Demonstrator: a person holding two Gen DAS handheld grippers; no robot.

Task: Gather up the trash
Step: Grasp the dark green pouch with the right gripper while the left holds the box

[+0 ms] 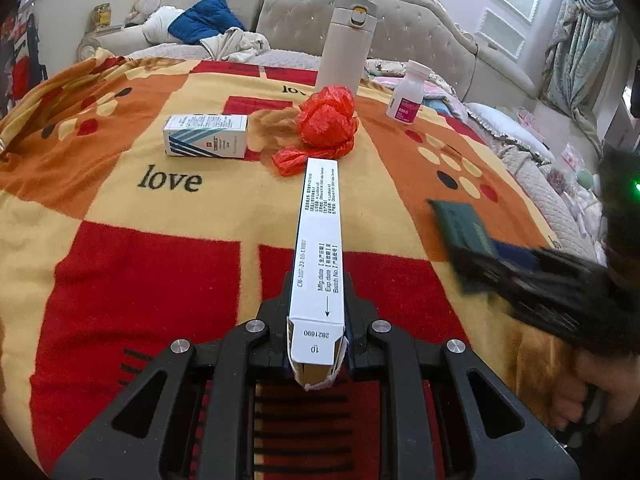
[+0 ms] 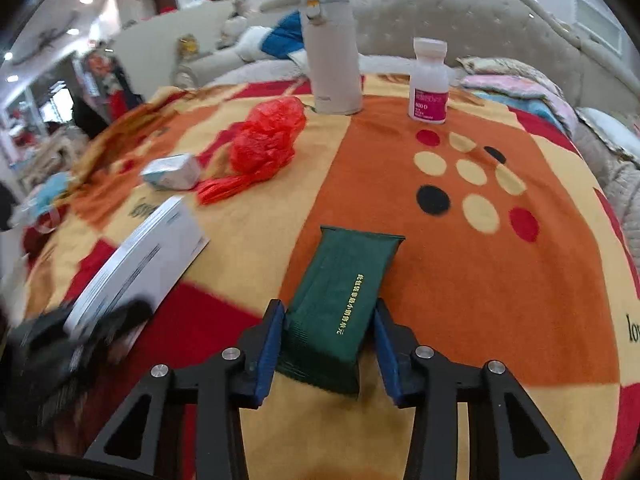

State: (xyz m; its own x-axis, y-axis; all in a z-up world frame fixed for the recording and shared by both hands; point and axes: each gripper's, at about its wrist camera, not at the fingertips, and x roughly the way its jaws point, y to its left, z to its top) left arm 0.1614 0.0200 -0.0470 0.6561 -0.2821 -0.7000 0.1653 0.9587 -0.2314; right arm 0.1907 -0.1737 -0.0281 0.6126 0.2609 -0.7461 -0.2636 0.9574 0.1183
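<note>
My left gripper (image 1: 318,300) is shut on a long white carton (image 1: 318,240), held lengthwise above the patterned blanket (image 1: 120,208). My right gripper (image 2: 328,320) is shut on a dark green packet (image 2: 340,296) with gold lettering. In the left wrist view the right gripper (image 1: 472,256) shows blurred at the right with the green packet (image 1: 460,224). In the right wrist view the white carton (image 2: 148,256) and the left gripper (image 2: 92,324) show at the left. A crumpled red plastic bag (image 1: 326,124) (image 2: 264,140) and a small blue-striped box (image 1: 204,136) (image 2: 172,172) lie on the blanket.
A tall beige flask (image 1: 344,44) (image 2: 332,56) and a white bottle with a pink label (image 1: 408,96) (image 2: 428,80) stand at the far side of the blanket. A tufted headboard (image 1: 420,28), pillows and bedding lie beyond.
</note>
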